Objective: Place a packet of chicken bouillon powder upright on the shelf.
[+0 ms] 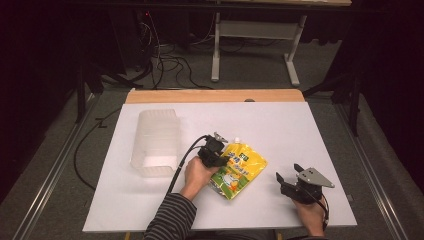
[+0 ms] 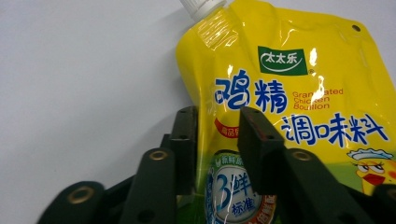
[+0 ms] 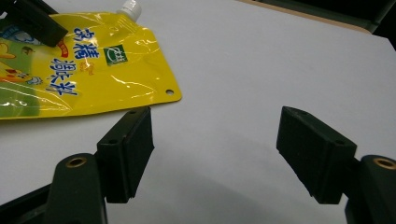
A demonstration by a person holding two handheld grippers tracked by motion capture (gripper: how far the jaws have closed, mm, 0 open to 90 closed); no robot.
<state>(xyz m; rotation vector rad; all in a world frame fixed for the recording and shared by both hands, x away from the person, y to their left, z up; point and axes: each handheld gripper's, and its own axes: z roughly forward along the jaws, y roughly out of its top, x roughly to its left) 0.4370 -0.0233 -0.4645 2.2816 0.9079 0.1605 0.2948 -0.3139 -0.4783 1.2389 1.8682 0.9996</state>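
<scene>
Step in hand: grasping. The yellow spouted pouch (image 1: 238,169) lies flat on the white table (image 1: 280,130), right of the clear plastic bin (image 1: 156,142). The left gripper (image 2: 219,135) straddles the pouch's left edge, jaws pinching it. The right gripper (image 3: 215,149) rests just beside the pouch, jaws spread, holding nothing. Next move, as judged: lift the pouch clear and carry it toward the bin, keeping the slick film from slipping

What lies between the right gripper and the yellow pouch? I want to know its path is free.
Nothing: only bare white table separates the right gripper from the yellow pouch, as the right gripper view shows.
</scene>
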